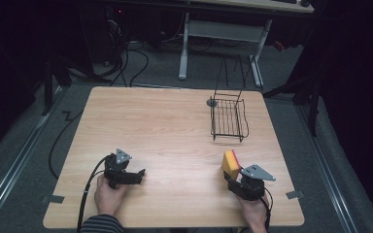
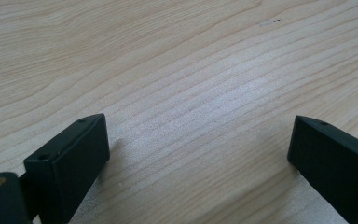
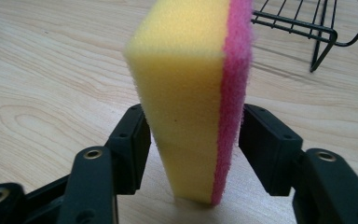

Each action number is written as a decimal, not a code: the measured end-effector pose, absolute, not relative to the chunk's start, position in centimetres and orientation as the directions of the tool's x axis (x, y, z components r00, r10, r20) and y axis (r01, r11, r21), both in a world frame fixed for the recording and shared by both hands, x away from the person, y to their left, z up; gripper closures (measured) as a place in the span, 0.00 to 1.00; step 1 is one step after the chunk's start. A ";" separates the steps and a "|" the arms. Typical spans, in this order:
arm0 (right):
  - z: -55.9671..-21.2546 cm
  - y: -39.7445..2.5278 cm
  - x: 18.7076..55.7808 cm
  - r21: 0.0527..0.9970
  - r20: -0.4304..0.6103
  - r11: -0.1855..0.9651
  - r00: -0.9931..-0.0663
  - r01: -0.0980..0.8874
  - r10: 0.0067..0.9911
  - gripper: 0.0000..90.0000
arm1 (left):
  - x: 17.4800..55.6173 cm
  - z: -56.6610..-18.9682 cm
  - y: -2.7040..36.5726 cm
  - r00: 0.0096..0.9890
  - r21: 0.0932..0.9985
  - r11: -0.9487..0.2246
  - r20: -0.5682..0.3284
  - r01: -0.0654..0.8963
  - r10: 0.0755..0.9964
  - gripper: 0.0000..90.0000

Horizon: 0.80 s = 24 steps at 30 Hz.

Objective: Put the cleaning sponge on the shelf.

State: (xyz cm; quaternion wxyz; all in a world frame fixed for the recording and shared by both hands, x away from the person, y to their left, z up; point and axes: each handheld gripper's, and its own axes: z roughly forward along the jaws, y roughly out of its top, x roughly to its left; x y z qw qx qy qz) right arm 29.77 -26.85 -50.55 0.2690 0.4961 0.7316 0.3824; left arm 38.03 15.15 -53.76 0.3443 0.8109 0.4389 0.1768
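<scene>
A yellow sponge (image 1: 230, 163) with a pink scouring side stands on edge near the table's front right. My right gripper (image 1: 230, 175) is shut on the sponge (image 3: 186, 93); one jaw presses the yellow face and the other the pink face. At the front left, my left gripper (image 1: 139, 175) is held low over the wooden table (image 1: 165, 126). In the left gripper view, that gripper (image 2: 198, 149) is open, its jaws wide apart with only bare wood between them.
A black wire basket (image 1: 228, 119) stands on the table's back right, beyond the sponge; its corner (image 3: 307, 23) shows in the right gripper view. Cables and a desk frame (image 1: 221, 34) lie on the floor behind the table.
</scene>
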 end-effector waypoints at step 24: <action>-50.3 -28.0 29.5 0.835 -0.014 0.222 -0.384 0.504 0.923 0.68 | 38.0 -53.8 15.2 0.551 0.714 -0.376 -0.016 0.590 0.834 0.07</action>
